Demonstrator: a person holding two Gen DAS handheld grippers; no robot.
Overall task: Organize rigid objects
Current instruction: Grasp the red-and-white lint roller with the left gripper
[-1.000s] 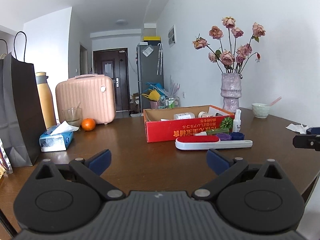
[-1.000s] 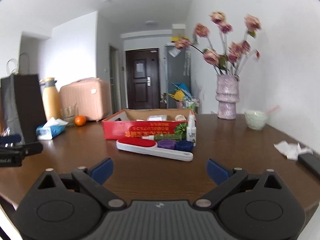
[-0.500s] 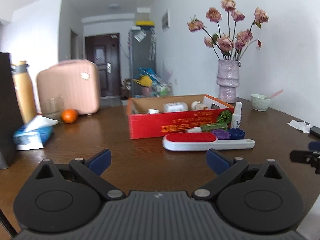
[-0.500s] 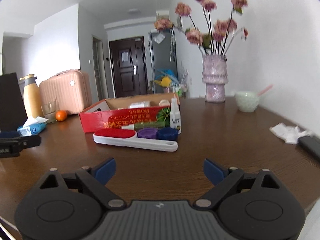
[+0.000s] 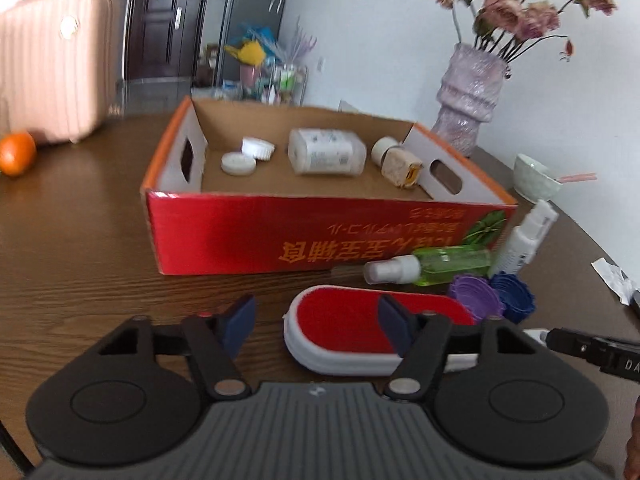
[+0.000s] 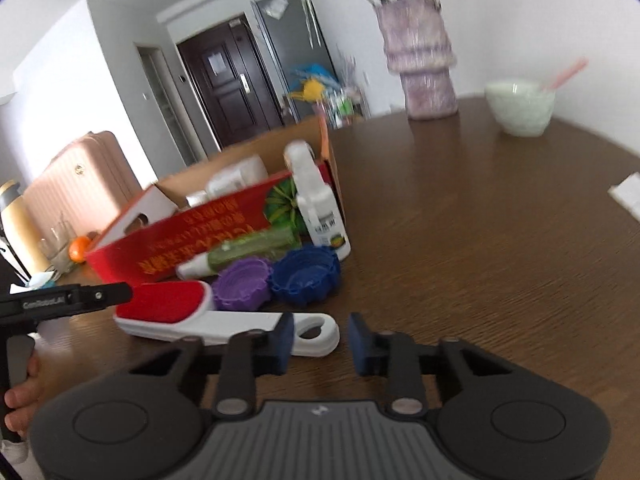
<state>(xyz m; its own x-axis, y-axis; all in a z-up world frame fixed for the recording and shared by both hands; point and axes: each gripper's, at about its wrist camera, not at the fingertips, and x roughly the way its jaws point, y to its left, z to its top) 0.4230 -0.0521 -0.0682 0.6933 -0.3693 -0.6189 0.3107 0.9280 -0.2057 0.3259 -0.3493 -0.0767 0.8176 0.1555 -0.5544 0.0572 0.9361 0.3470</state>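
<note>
**Both grippers close in on the lint brush**

Since a second ago both grippers have come up to the brush (image 5: pixel 352 320) and their jaws have just been closing. The left gripper (image 5: pixel 318 322) straddles its red head, pads not touching. The right gripper (image 6: pixel 318 340) stands half-closed at the handle's loop, gripping nothing. Only the left view shows inside the box (image 5: pixel 320 232): bottles and caps.
</note>
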